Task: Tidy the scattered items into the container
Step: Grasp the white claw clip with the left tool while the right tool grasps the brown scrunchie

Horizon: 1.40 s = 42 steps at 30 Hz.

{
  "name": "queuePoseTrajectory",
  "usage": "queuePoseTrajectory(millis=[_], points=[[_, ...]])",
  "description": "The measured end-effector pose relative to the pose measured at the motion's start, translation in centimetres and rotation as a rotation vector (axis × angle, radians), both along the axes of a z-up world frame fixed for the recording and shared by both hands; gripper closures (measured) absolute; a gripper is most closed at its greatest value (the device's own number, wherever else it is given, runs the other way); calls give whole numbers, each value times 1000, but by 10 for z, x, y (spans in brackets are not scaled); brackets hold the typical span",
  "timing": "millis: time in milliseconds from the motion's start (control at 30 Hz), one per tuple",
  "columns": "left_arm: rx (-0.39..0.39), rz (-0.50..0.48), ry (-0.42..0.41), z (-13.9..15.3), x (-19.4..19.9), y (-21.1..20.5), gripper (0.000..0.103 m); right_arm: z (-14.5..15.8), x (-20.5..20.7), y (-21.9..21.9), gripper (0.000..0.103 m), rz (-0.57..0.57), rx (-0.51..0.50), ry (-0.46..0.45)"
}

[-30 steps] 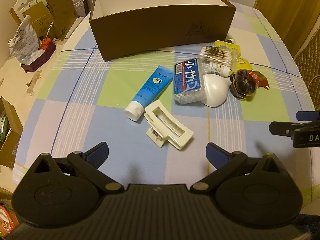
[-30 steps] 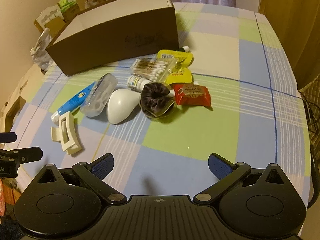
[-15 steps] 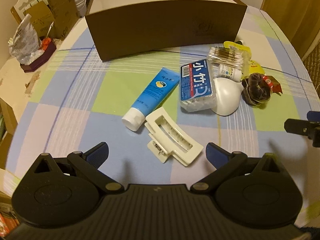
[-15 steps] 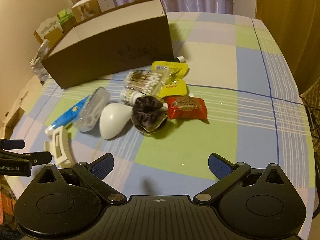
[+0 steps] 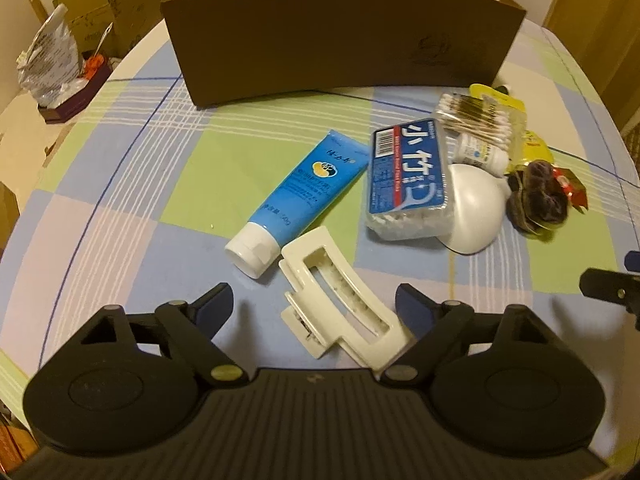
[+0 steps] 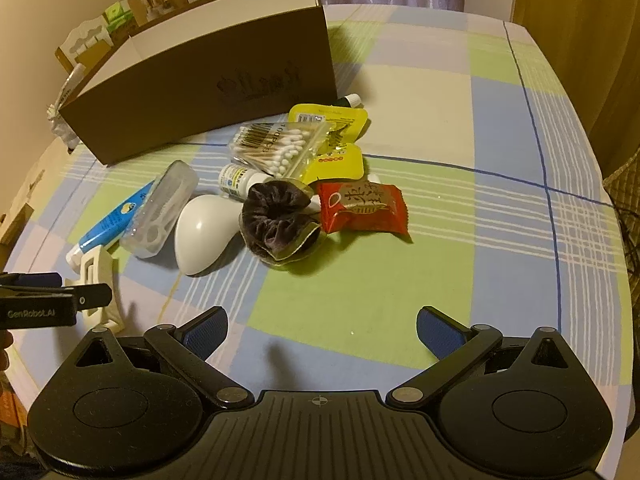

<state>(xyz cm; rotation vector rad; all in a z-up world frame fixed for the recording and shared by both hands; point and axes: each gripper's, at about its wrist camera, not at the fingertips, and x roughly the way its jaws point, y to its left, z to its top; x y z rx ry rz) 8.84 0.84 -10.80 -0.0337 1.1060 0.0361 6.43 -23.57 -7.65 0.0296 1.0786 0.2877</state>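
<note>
A brown box (image 5: 340,36) (image 6: 208,80) stands at the back of the checked tablecloth. In front of it lie a cream hair claw (image 5: 340,304) (image 6: 98,276), a blue tube (image 5: 304,196), a clear floss-pick case (image 5: 408,180) (image 6: 160,208), a white teardrop object (image 5: 476,216) (image 6: 204,232), cotton swabs (image 6: 276,148), a dark scrunchie (image 6: 276,220), a red snack packet (image 6: 364,208) and yellow sachets (image 6: 332,136). My left gripper (image 5: 316,306) is open, its fingers either side of the hair claw. My right gripper (image 6: 322,328) is open over bare cloth, short of the scrunchie.
Cardboard boxes and a plastic bag (image 5: 52,60) crowd the floor and ledge left of the table. A small white bottle (image 6: 238,178) lies among the pile. The cloth to the right (image 6: 500,240) holds nothing; the table edge curves away there.
Both grippers have moved forward and lower toward the items. The hair claw now sits between my left fingers; the right has closed in on the scrunchie pile. Nothing was picked up.
</note>
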Motion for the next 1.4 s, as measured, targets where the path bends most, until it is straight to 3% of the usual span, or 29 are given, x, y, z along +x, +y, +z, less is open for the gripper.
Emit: queuePoseTrajectory(millis=[167,267,333,467,600,800,833,867,1133,1167,1200,1233,1333,1400], points=[[-28,21,29,-12,4,4,23,-3,2,1,0,2,5,12],[-4,-12,8,-13,1,2,40,-5,2,3,0,7,9,15],[17,-51,-10,-12,-1,0,57,-5,2,5,0,10,16,13],[17,-102,-20,-10,-6,1,64,-3,2,8,0,16,29,-11],[23,-150,-18,-4,-13,2,67,1,1,12,0,46,33,-90],[19,-191,-22,4,-18,8,67,1,0,34,1,246,-85,-251],[20,-196,-23,6,-19,9,67,-1,-1,38,19,284,-104,-271],[17,-199,-25,9,-20,12,67,-3,0,43,26,326,-120,-278],[5,-200,-33,19,-20,29,67,-28,6,68,31,465,-264,-318],[4,-200,-34,20,-20,31,67,-31,6,70,36,477,-274,-319],[3,-201,-35,20,-20,33,67,-34,5,72,50,486,-285,-318],[2,-203,-37,21,-19,35,67,-37,6,74,55,495,-307,-306],[0,-212,-44,23,-19,39,67,-44,4,77,57,489,-351,-294],[-2,-222,-47,24,-19,42,67,-45,2,78,73,481,-367,-282]])
